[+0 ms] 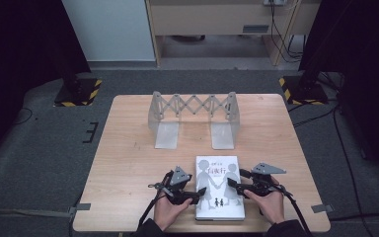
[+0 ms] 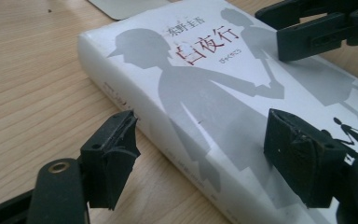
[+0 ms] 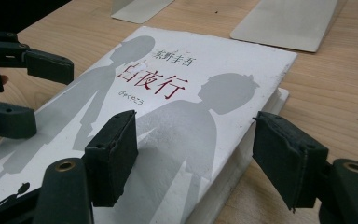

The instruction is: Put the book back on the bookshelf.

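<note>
While book [image 1: 219, 187] lies flat at near bench [image 1: 128, 163] edge, your left gripper [image 1: 197, 194] and right gripper [image 1: 233, 183] flank it, fingers apart, gripping nothing. Step looks like approach. Next: straddle each long edge, close, lift toward bookstand [image 1: 193, 118].
</note>
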`<act>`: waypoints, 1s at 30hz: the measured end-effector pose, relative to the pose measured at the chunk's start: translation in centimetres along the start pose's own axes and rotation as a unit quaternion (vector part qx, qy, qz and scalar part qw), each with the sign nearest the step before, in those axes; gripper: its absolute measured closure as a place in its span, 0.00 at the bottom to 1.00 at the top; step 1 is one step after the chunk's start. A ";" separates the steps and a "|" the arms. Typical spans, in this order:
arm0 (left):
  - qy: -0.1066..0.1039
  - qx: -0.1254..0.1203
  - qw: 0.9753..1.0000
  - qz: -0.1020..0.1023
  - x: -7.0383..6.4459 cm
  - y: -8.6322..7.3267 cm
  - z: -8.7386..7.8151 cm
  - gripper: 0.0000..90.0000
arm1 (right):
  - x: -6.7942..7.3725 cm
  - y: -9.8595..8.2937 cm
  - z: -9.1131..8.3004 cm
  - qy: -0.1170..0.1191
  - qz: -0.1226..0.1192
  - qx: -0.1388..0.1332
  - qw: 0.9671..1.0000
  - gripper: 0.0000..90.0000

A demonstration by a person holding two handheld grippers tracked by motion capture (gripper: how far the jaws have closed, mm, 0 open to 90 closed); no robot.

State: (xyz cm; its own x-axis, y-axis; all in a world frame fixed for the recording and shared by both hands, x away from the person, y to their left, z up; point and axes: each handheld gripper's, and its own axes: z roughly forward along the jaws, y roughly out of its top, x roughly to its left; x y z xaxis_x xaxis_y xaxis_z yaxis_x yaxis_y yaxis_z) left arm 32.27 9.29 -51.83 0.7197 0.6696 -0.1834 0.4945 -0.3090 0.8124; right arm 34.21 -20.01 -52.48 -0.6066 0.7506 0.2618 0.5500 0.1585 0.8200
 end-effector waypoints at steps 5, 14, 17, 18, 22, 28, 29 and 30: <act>-0.016 -0.014 1.000 -0.012 -0.3 -0.2 0.8 0.26 | -0.1 0.0 0.2 0.003 0.013 0.003 1.000 0.32; -0.022 -0.018 0.999 -0.025 0.0 -0.4 1.1 0.20 | -0.2 0.1 0.8 0.020 0.035 0.009 0.999 0.30; -0.022 -0.020 0.999 -0.031 -0.1 -0.5 1.1 0.20 | -0.2 0.1 0.8 0.021 0.031 0.010 0.999 0.30; -0.023 -0.020 0.999 -0.030 -0.1 -0.5 1.1 0.21 | -0.2 0.4 0.8 0.022 0.029 0.016 0.999 0.30; -0.032 -0.016 0.999 -0.029 -0.1 -0.5 0.7 0.21 | -0.1 0.7 0.5 0.022 0.011 0.013 1.000 0.31; -0.044 -0.014 0.999 -0.027 0.2 -0.4 0.2 0.21 | -0.1 1.3 0.0 0.033 0.001 -0.014 0.999 0.34; -0.047 -0.015 0.999 -0.022 0.2 -0.3 0.1 0.23 | -0.1 1.5 -0.1 0.047 0.012 -0.034 0.998 0.36; -0.047 -0.013 0.999 -0.022 0.2 -0.2 0.0 0.23 | -0.1 1.6 -0.2 0.051 0.012 -0.036 0.998 0.36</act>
State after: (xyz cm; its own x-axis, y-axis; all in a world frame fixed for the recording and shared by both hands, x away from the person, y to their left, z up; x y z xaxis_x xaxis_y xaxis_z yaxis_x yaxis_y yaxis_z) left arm 32.29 9.49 -52.05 0.7403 0.6157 -0.2701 0.5150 -0.2610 0.8165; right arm 34.99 -19.94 -51.12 -0.6512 0.6836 0.3296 0.5245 0.0915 0.8465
